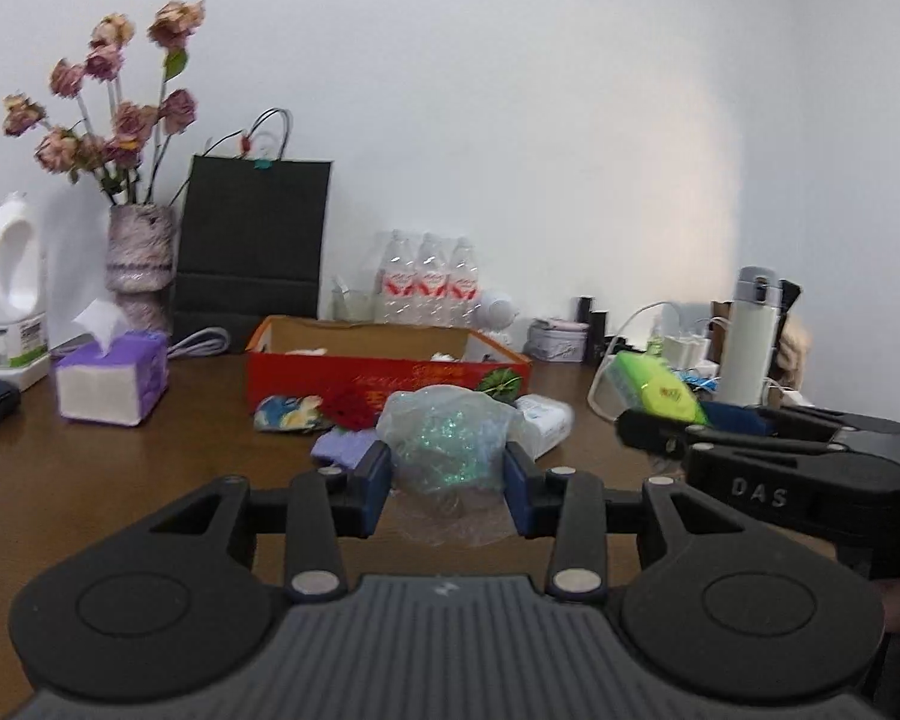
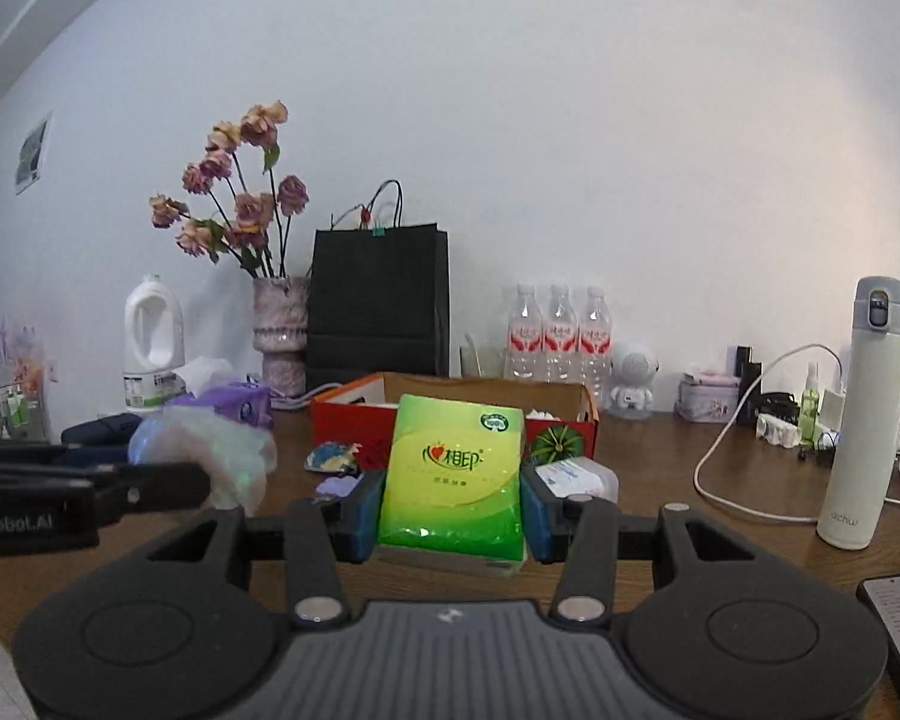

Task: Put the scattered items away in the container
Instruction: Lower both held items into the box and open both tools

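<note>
Left tool [image 1: 447,477]: its blue pads press on either side of a crumpled clear plastic bag [image 1: 447,438] flecked with green glitter, carried above the brown table [image 1: 120,468].
Right tool [image 2: 453,495]: closed partway on a green tissue pack [image 2: 453,474], which stands upright between the blue pads, printed face toward the camera.
Container: an open red cardboard box [image 2: 354,420] with a plain brown inside sits mid-table, ahead of both tools; a few small white items lie in it.
Loose items: in front of the box lie a blue-and-yellow patterned pouch [image 1: 285,411], a red flower-like piece [image 1: 348,408], a lilac cloth [image 1: 342,447] and a white wrapped packet [image 1: 546,420], all on the table and close together.
Side by side: in the left wrist view the right tool comes in from the right edge with the green pack; in the right wrist view the left tool comes in from the left with the bag.
Backdrop: along the white wall stand a vase of dried roses [image 1: 138,264], a black paper bag [image 1: 252,252], three water bottles [image 1: 429,285], a purple tissue box [image 1: 111,378] and a white flask [image 2: 867,432].
</note>
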Demonstrator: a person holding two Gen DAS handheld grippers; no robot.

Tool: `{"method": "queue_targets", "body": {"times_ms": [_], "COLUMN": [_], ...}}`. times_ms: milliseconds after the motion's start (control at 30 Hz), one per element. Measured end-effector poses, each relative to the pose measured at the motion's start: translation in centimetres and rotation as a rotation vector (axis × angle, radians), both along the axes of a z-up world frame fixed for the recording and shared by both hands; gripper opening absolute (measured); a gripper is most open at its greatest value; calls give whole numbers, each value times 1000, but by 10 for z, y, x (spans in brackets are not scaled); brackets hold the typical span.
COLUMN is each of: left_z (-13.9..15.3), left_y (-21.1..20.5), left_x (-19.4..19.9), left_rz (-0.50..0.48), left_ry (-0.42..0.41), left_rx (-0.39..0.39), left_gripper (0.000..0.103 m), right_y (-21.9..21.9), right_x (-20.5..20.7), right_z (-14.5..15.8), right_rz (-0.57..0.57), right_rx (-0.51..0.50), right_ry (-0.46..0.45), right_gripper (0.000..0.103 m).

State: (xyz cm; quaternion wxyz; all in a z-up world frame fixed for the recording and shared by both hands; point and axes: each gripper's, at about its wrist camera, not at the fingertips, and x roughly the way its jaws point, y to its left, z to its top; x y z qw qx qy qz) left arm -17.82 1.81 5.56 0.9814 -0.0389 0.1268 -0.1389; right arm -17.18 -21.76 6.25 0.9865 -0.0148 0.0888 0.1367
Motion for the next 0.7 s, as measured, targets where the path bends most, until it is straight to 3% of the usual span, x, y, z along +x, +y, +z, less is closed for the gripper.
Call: {"method": "queue_targets", "body": {"times_ms": [200, 367, 533, 700], "left_z": [6, 10, 23, 41], "left_y": [6, 3, 4, 12], "left_x": [17, 53, 118, 214], "left_rz": [105, 115, 124, 145], "left_ry": [-25, 12, 21, 18], "left_rx": [17, 10, 17, 22], "left_gripper": [40, 40, 40, 40], "right_y": [4, 2, 4, 5], "right_x": [16, 46, 104, 194], "right_z": [0, -1, 8, 25], "right_rz": [-10, -23, -22, 4], "right_rx": [-6, -2, 0, -34], "right_ry": [5, 52, 60, 56], "right_gripper": [45, 45, 45, 45]}}
